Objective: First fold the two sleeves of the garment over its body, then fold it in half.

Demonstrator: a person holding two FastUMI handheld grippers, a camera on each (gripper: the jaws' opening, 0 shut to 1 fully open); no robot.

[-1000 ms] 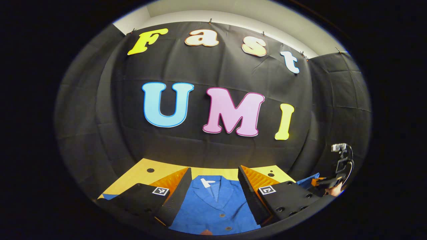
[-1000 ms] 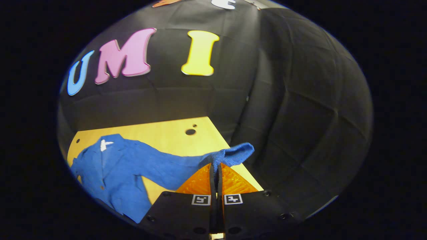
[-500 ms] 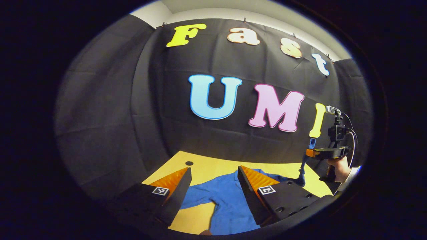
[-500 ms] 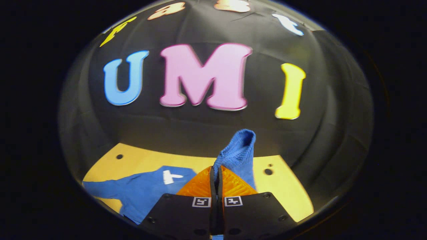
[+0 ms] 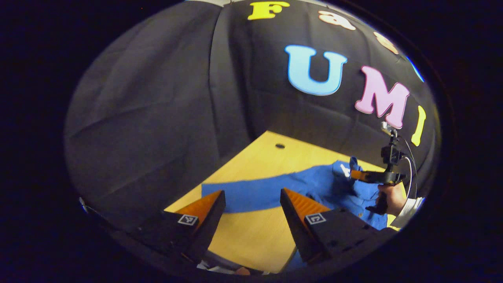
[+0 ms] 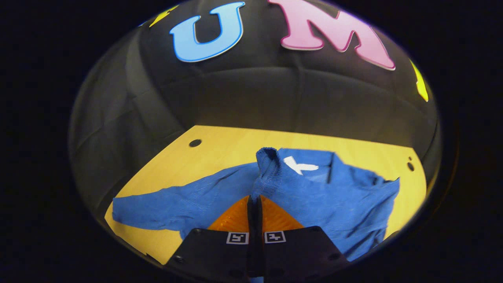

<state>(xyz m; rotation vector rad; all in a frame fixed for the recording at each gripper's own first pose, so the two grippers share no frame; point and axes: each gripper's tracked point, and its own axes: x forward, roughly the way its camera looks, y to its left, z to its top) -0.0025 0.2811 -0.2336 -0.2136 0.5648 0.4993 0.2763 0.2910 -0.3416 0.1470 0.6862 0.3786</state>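
Observation:
A blue buttoned garment (image 6: 338, 196) lies flat on the yellow table (image 6: 232, 145), its white neck label (image 6: 298, 165) toward the far wall. My right gripper (image 6: 254, 197) is shut on the cuff of the right sleeve (image 6: 267, 165) and holds it over the garment's body. In the left gripper view that same right gripper (image 5: 359, 175) hangs above the collar, held by a hand (image 5: 390, 195). The left sleeve (image 5: 243, 192) lies stretched out flat on the table. My left gripper (image 5: 251, 194) stands open just short of it, its fingers either side of the sleeve's end.
The table has small round holes near its far corners (image 6: 195, 142) (image 6: 407, 166). Black cloth walls close it in at the back and the left. Bare tabletop (image 5: 243, 236) shows in front of the left sleeve.
My right gripper carried the cuff from the table's right edge, up and leftward, over the garment's body. My left gripper swung left from above the collar to the outstretched left sleeve, staying open.

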